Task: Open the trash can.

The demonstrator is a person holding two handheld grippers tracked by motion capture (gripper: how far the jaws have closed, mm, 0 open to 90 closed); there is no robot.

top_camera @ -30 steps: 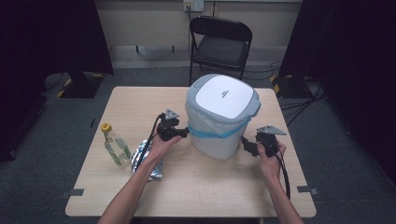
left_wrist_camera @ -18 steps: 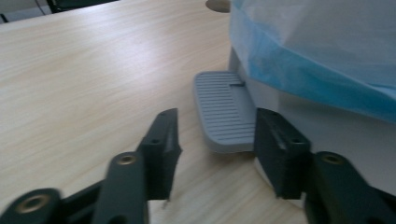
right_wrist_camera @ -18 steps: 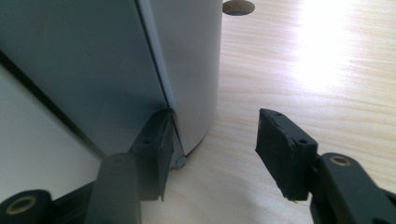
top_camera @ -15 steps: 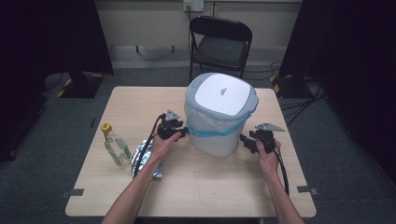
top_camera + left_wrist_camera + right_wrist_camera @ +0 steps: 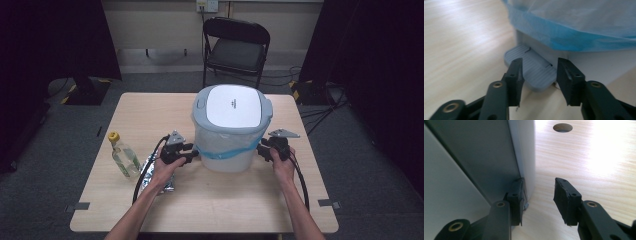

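Observation:
A white pedal bin (image 5: 232, 137) with a grey lid and a blue bag liner (image 5: 574, 35) stands mid-table. My left gripper (image 5: 193, 156) is at the bin's lower left side. Its jaws (image 5: 540, 62) stand apart on either side of the grey foot pedal (image 5: 536, 72) and have just been opening a little; the pads do not press on it. My right gripper (image 5: 260, 150) is at the bin's right side. Its jaws (image 5: 539, 181) have just been closing, one pad lying against the bin's corner wall (image 5: 474, 157), the other over bare table with a gap between.
A small bottle with a yellow cap (image 5: 124, 156) and a silver foil pack (image 5: 156, 175) lie left of my left forearm. The wooden table (image 5: 150, 110) has a cable hole (image 5: 562, 127). A black folding chair (image 5: 235, 47) stands behind the table.
My left gripper has slid a little toward the near edge and lower along the bin's left side. Both grippers' jaws stand narrower than a second ago. The right hand has hardly moved.

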